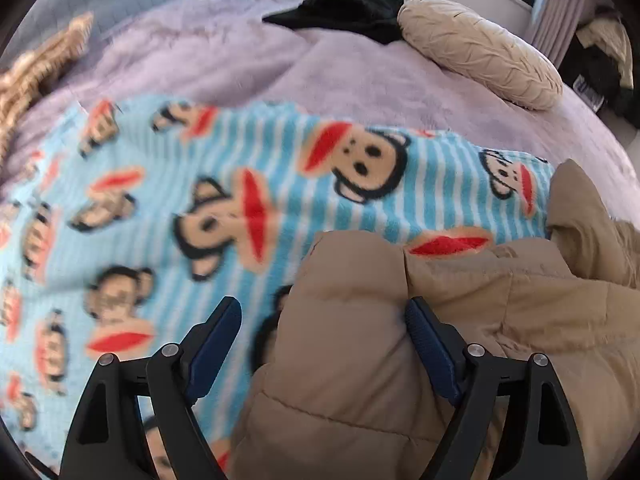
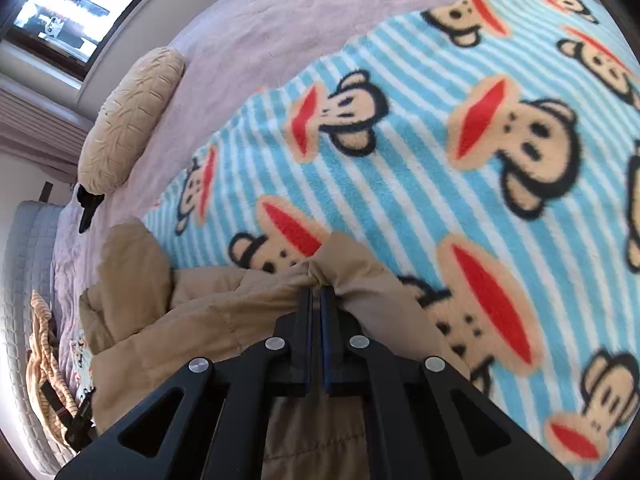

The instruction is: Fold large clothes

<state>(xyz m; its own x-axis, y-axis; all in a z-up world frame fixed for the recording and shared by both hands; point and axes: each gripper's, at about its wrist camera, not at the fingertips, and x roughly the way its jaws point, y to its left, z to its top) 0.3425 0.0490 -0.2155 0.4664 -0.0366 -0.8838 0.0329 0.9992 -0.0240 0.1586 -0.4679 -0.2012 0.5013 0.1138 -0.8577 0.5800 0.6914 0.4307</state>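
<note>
A tan puffy jacket [image 1: 440, 320] lies on a blue striped monkey-print blanket [image 1: 200, 200] on the bed. My left gripper [image 1: 324, 316] is open, its jaws wide apart on either side of a padded fold of the jacket. In the right wrist view my right gripper [image 2: 316, 292] is shut on a bunched edge of the jacket [image 2: 180, 320], holding it over the blanket [image 2: 440, 160].
A beige pillow [image 1: 480, 52] and a black garment [image 1: 348, 12] lie at the far side of the purple bedspread [image 1: 240, 60]. A tan striped cloth [image 1: 36, 68] lies at the left. A window [image 2: 68, 4] and curtains are beyond the bed.
</note>
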